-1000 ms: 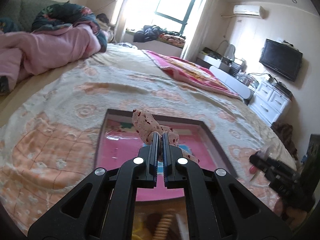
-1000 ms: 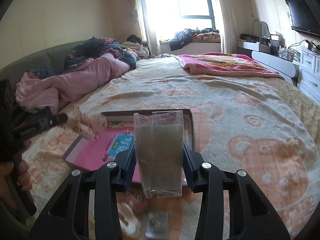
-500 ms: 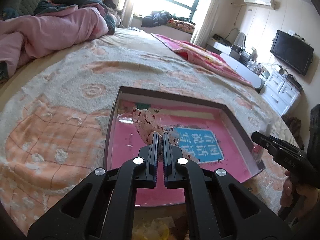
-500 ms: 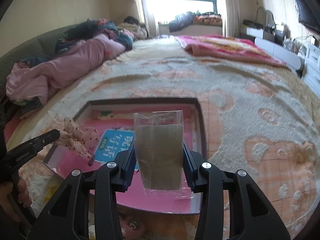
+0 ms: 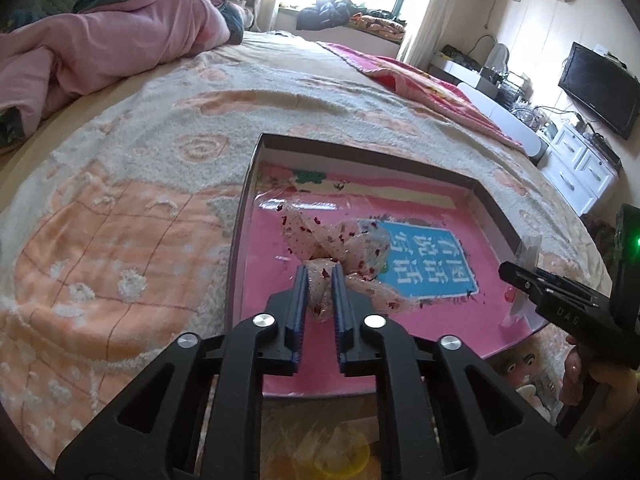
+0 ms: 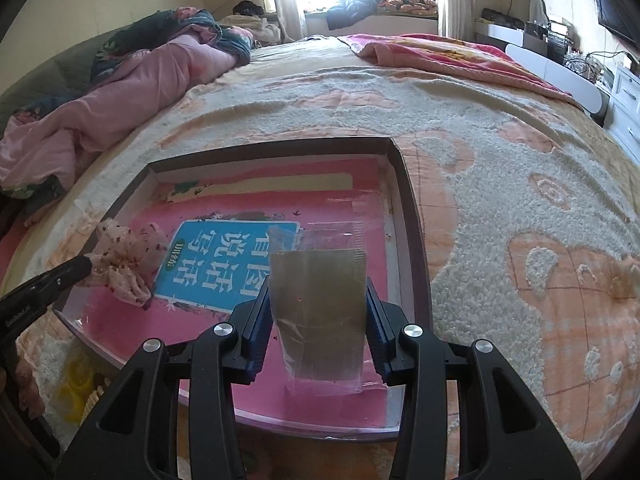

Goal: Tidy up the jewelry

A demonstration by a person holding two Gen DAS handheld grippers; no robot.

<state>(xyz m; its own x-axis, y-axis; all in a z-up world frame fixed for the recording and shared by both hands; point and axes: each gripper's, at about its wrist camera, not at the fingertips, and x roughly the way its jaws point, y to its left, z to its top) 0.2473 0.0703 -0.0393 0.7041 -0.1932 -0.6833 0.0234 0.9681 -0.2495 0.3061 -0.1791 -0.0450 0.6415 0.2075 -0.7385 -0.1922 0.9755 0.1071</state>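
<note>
A shallow pink-lined box (image 5: 496,208) (image 6: 404,184) lies on the bed. My left gripper (image 5: 320,276) sits low over its left part with a sheer red-speckled scrunchie (image 5: 344,240) between its fingers; the jaws stand slightly apart around the fabric. The scrunchie also shows in the right wrist view (image 6: 128,256), at the tip of the left gripper (image 6: 80,268). My right gripper (image 6: 318,300) is shut on the edges of a clear plastic pouch (image 6: 320,316), held upright over the box's right side. The right gripper also shows in the left wrist view (image 5: 516,276).
The bed carries a peach and cream patterned blanket (image 6: 520,160). A pink quilt (image 5: 100,48) is heaped at the far left. Yellow and cream trinkets (image 6: 84,392) lie just before the box's near edge. White drawers (image 5: 580,164) and a TV (image 5: 600,84) stand at the right.
Both grippers moved forward and down over the box. The left jaws opened a little around the scrunchie, which now rests low on the box floor. The pouch stays gripped.
</note>
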